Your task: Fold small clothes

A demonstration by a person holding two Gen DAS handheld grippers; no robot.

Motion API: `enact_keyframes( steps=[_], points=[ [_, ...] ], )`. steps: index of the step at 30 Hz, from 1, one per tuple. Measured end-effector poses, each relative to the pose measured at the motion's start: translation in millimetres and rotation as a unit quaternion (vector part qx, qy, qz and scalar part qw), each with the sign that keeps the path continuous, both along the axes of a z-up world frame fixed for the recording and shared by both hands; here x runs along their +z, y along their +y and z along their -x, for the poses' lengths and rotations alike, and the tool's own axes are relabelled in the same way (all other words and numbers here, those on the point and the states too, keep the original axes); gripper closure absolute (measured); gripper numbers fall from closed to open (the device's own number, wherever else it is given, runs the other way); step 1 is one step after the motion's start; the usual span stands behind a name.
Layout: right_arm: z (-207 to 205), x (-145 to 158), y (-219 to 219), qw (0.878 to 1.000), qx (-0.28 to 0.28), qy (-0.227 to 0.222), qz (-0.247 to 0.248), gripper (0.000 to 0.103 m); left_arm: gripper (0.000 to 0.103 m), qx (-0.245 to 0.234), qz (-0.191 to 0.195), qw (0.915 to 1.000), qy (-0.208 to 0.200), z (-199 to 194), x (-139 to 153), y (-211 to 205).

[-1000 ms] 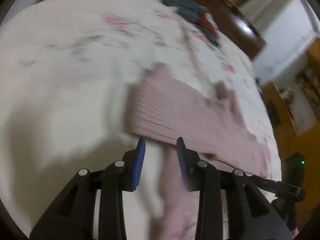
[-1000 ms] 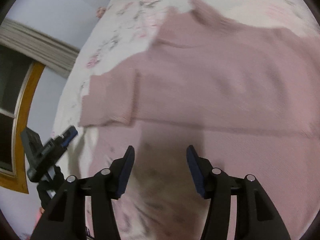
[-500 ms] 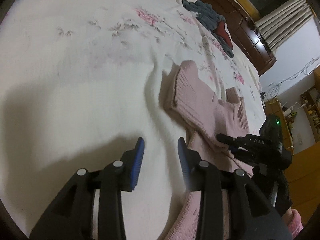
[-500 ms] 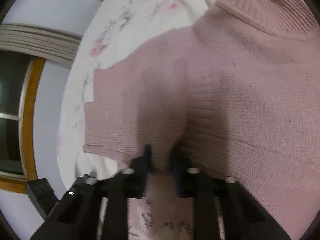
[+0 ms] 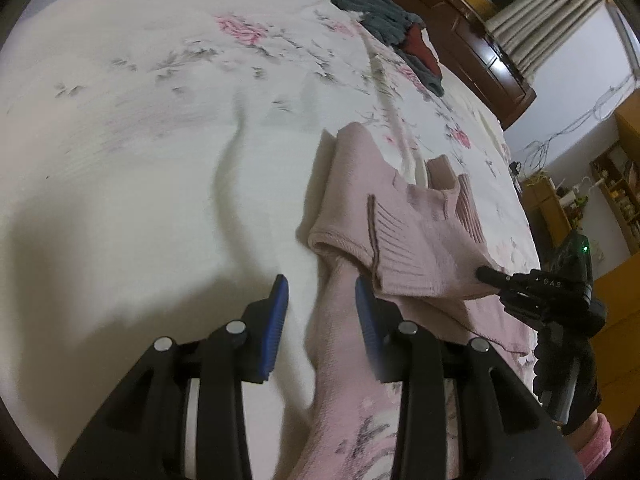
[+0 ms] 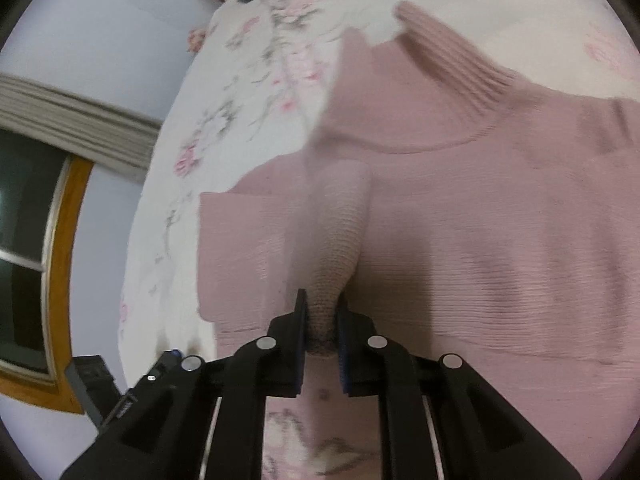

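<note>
A pink knit sweater [image 5: 404, 224] lies on the floral bedspread [image 5: 160, 128], partly folded, its ribbed collar [image 6: 452, 64] toward the far side. My left gripper [image 5: 320, 300] is open just above the sweater's near edge, with pink fabric showing between its blue pads but not pinched. In the right wrist view my right gripper [image 6: 322, 312] is shut on a bunched fold of the pink sweater [image 6: 480, 248], pulled up from the body. The right gripper [image 5: 486, 274] also shows in the left wrist view, its tips at the sweater's right side.
A pile of dark grey and red clothes [image 5: 396, 28] lies at the far side of the bed near the wooden headboard [image 5: 472, 40]. A window with curtains [image 6: 48, 184] and wooden furniture [image 5: 616, 184] stand beyond the bed's edge.
My right gripper went from open above the sweater to shut on a fold of it and has lifted that fold. The left gripper stayed open and shifted closer to the sweater's edge.
</note>
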State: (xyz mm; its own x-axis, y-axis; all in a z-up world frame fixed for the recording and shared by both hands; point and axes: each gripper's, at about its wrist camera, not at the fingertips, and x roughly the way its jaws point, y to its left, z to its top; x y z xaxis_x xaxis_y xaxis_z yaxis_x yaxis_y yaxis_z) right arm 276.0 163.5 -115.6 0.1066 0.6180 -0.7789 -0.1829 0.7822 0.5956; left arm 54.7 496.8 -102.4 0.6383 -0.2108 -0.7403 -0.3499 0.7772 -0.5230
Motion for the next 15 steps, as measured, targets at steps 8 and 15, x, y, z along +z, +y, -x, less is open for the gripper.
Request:
enact_keyframes(
  steps=[8, 15],
  points=[
    [2, -24, 3, 0.996, 0.0, -0.005, 0.09, 0.083, 0.069, -0.006, -0.016, 0.9998, 0.005, -9, 1, -6],
    [33, 34, 51, 0.981, 0.052, -0.116, 0.148, 0.063, 0.066, 0.002, -0.038, 0.9993, 0.005, 6, 6, 3]
  ],
)
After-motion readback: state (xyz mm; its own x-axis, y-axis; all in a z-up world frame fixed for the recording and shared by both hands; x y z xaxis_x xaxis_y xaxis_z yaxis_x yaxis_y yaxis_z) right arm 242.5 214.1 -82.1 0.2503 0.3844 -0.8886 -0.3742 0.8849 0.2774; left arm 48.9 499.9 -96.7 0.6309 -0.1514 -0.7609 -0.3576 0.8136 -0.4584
